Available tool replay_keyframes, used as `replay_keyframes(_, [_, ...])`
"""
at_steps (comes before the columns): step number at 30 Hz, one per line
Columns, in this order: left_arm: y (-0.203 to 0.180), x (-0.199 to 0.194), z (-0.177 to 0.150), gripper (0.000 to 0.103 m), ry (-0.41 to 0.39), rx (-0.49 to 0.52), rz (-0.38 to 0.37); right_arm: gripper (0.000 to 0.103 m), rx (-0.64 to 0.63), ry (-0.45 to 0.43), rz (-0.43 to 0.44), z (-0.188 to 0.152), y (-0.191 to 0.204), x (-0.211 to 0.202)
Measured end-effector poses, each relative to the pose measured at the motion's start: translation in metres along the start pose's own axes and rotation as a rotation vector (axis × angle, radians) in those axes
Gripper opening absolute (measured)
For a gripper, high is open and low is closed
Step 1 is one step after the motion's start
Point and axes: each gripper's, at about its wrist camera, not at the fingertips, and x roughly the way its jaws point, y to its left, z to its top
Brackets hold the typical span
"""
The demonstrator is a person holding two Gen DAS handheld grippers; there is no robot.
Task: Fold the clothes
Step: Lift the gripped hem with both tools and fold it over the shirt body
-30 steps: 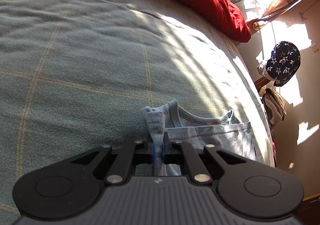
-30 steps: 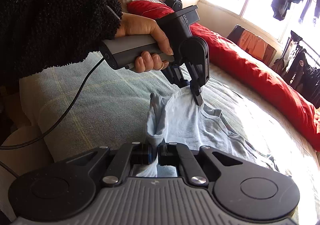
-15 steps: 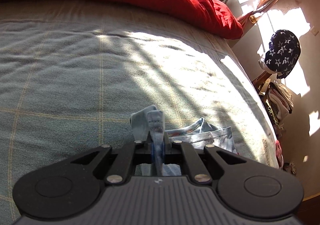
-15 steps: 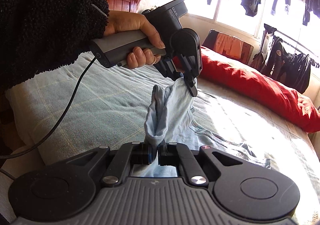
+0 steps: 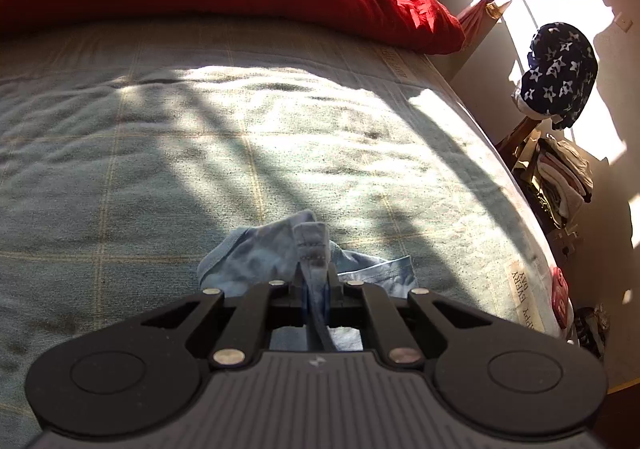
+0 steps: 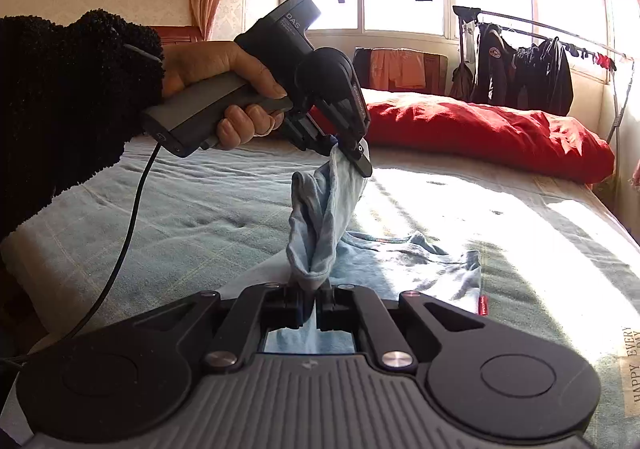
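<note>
Two grippers hold one blue shirt [image 6: 320,225] over the bed [image 6: 180,209]. On my left, a hand [image 6: 224,89] in a fuzzy black sleeve [image 6: 68,101] holds the left gripper [image 6: 352,153] up high. It points down and is pinched tight on a bunched bit of the shirt. My right gripper [image 6: 314,299] sits lower and nearer to me. It is pinched tight on another bunched bit. Most of the shirt lies flat but wrinkly on the bed, to the right, in the sun. I think the fold is part way. One side is lifted, but I see no neat fold yet. I judge the lifted bit must be laid over the flat part. A red pillow [image 6: 480,129] is far back.
</note>
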Motion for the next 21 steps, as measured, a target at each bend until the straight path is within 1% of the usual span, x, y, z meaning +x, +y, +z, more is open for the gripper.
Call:
replay_keyframes(7, [-0.027, 0.025, -0.001, 0.005, 0.028, 0.027, 0.022, 0.006, 0.105, 0.005, 0.02, -0.015, -0.035, -0.007])
replay_keyframes(13, [-0.054, 0.052, -0.004, 0.005, 0.064, 0.068, 0.041, 0.006, 0.239, 0.027, 0.054, -0.033, -0.067, -0.007])
replay_keyframes(16, [-0.066, 0.066, -0.006, 0.005, 0.081, 0.082, 0.046, 0.006, 0.285, 0.036, 0.052, -0.043, -0.079, -0.007])
replay_keyframes(21, [-0.078, 0.089, -0.01, 0.005, 0.113, 0.096, 0.061, 0.006, 0.318, 0.059, 0.034, -0.055, -0.09, -0.007])
